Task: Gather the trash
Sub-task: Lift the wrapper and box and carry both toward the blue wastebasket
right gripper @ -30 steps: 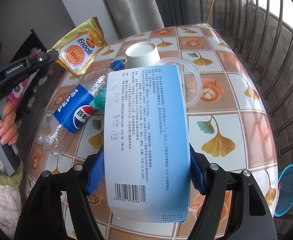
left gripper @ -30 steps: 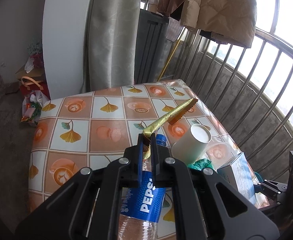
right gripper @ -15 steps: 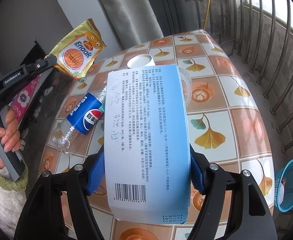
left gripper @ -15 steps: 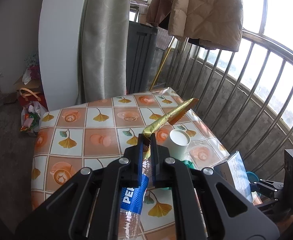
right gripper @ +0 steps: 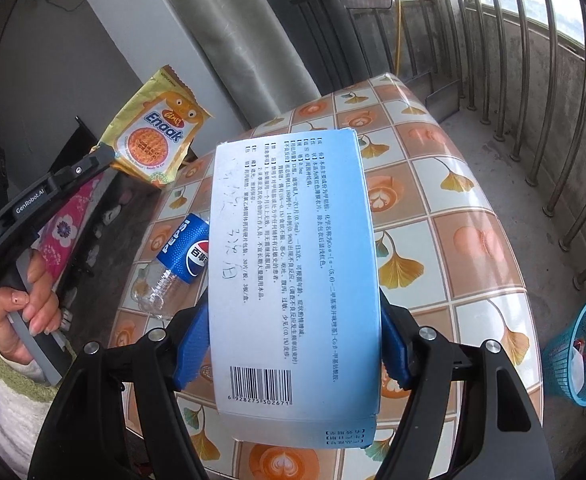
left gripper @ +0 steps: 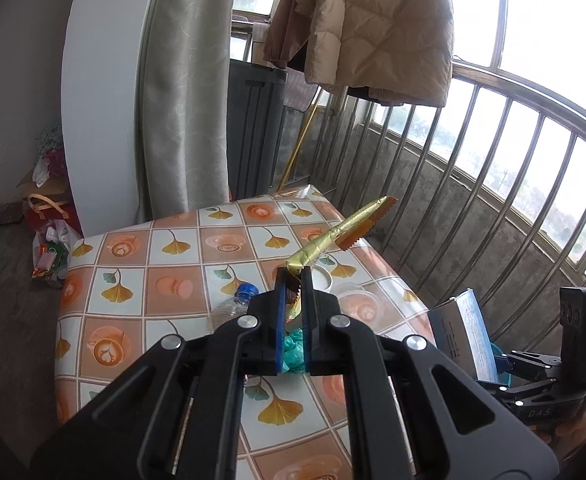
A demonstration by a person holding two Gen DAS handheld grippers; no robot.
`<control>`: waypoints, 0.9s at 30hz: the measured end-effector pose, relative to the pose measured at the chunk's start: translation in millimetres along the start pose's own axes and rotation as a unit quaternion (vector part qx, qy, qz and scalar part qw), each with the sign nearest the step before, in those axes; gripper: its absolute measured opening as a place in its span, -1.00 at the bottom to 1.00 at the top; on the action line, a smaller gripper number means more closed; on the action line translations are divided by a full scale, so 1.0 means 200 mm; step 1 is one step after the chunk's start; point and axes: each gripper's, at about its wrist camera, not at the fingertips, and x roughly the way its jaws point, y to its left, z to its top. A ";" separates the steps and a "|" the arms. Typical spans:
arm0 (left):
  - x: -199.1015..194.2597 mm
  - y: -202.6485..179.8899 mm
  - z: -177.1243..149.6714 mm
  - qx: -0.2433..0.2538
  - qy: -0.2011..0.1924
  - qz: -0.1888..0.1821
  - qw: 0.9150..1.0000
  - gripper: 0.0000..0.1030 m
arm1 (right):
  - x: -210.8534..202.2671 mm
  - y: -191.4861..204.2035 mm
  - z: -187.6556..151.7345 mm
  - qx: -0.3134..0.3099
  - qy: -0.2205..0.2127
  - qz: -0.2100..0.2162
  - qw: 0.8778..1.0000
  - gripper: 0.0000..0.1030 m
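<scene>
My left gripper (left gripper: 293, 276) is shut on a yellow Enaak snack wrapper (left gripper: 341, 232), held high above the table; the wrapper also shows in the right wrist view (right gripper: 155, 136). My right gripper (right gripper: 293, 344) is shut on a light blue medicine box (right gripper: 293, 272), also lifted above the table; the box shows in the left wrist view (left gripper: 465, 336). An empty Pepsi bottle (right gripper: 177, 256) lies on the tiled tablecloth (right gripper: 433, 216). A white paper cup (left gripper: 319, 278) and a crumpled teal scrap (left gripper: 293, 350) sit near the bottle, partly hidden by my left fingers.
A blue mesh waste basket (right gripper: 577, 352) stands on the floor to the right of the table. Metal railing bars (left gripper: 493, 184) run along the far and right sides. A curtain (left gripper: 181, 92) and a dark cabinet (left gripper: 253, 128) stand behind the table. Bags (left gripper: 49, 240) lie on the floor at left.
Both grippers have risen and pulled back from the table with their items; the table and bottle look smaller and farther. The basket has come further into the right wrist view.
</scene>
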 end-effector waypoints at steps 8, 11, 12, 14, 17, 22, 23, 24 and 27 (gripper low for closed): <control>-0.08 -0.12 -0.02 -0.004 -0.012 -0.017 1.000 -0.90 | -0.15 -0.10 0.00 0.021 -0.029 0.009 0.999 0.35; -0.10 -0.16 -0.04 -0.011 -0.018 -0.025 0.999 -0.90 | -0.20 -0.13 0.01 0.026 -0.038 0.007 0.999 0.35; -0.11 -0.16 -0.04 -0.013 -0.019 -0.028 0.999 -0.90 | -0.22 -0.14 0.00 0.028 -0.040 0.007 0.999 0.35; -0.12 -0.19 -0.06 -0.017 -0.020 -0.035 0.999 -0.90 | -0.24 -0.17 0.00 0.035 -0.046 0.007 0.998 0.35; -0.12 -0.23 -0.07 -0.018 -0.021 -0.042 0.999 -0.90 | -0.28 -0.21 -0.01 0.049 -0.053 0.007 0.997 0.35; -0.13 -0.28 -0.09 -0.020 -0.023 -0.050 0.998 -0.91 | -0.32 -0.27 -0.04 0.064 -0.065 0.006 0.996 0.35; -0.13 -0.30 -0.09 -0.020 -0.023 -0.052 0.998 -0.91 | -0.33 -0.28 -0.05 0.066 -0.067 0.006 0.996 0.35; -0.14 -0.31 -0.10 -0.019 -0.023 -0.054 0.998 -0.91 | -0.34 -0.28 -0.05 0.069 -0.068 0.005 0.995 0.35; -0.13 -0.34 -0.11 -0.015 -0.022 -0.058 0.998 -0.90 | -0.37 -0.31 -0.06 0.078 -0.074 0.003 0.994 0.35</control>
